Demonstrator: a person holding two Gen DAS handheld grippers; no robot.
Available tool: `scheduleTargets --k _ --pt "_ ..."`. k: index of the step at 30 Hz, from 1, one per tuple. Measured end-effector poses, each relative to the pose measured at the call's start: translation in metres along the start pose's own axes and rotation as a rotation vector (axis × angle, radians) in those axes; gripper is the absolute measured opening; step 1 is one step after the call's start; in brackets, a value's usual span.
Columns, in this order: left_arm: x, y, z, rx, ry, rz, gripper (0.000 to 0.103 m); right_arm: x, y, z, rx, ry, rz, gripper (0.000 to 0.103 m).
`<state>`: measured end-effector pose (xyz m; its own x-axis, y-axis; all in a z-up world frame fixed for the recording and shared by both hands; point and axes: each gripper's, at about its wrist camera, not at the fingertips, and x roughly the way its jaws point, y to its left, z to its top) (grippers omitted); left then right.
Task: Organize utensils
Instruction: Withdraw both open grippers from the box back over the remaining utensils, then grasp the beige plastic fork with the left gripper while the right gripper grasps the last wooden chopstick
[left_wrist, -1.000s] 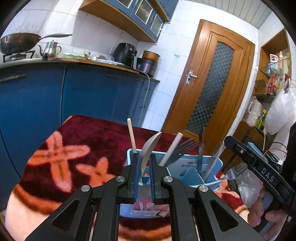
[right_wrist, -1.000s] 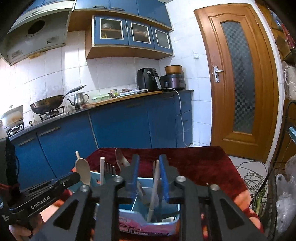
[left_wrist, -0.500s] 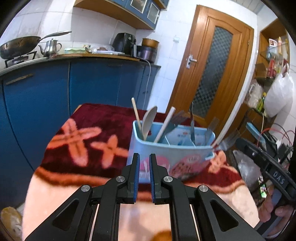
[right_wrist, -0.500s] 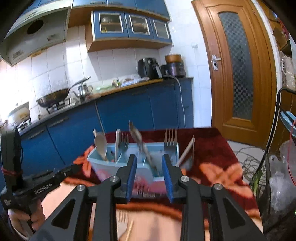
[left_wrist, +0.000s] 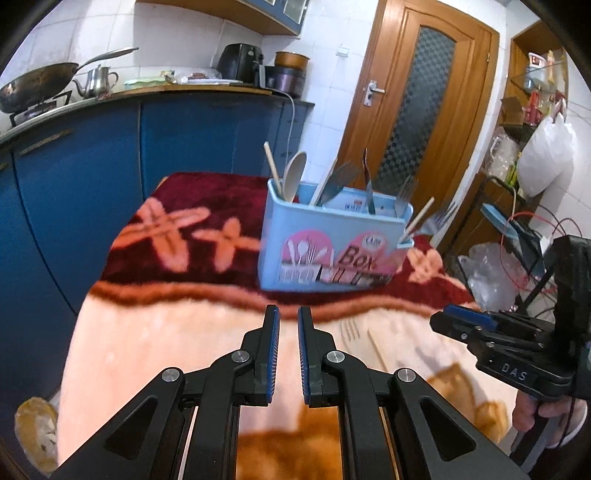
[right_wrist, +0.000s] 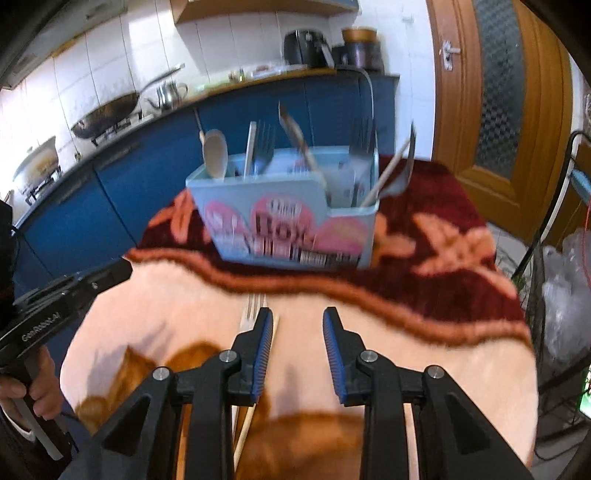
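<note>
my right hand-held gripper, jaws parted and empty, hangs just right of the fork and chopstick, lying lengthwise toward the utensil box; left hand-held gripper nearly closed, empty.

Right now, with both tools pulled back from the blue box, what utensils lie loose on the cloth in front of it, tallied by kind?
Fork: 1
Chopstick: 1
Total: 2
The utensils standing in the blue box are too blurred to tally by kind.
</note>
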<state>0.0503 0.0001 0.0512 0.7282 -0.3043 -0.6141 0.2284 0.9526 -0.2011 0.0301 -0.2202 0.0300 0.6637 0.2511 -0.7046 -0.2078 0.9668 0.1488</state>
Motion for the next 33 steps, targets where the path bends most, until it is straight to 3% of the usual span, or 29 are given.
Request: scheduleTargets --k 7,18,26,33 --pt "0.002 0.011 -0.019 -0.025 0.049 0.019 0.010 0.017 0.007 -0.016 0.000 0.132 0.049 0.027" --pt "0.008 0.030 -0.035 -0.081 0.093 0.028 0.010 0.044 0.017 -0.025 -0.012 0.256 0.082 0.015" --pt "0.010 0.029 -0.035 -0.076 0.101 0.025 0.010 0.062 0.024 -0.019 -0.046 0.302 0.077 0.012" --pt "0.015 0.018 -0.033 -0.060 0.122 0.022 0.010 0.053 0.006 -0.020 0.033 0.247 0.121 0.007"
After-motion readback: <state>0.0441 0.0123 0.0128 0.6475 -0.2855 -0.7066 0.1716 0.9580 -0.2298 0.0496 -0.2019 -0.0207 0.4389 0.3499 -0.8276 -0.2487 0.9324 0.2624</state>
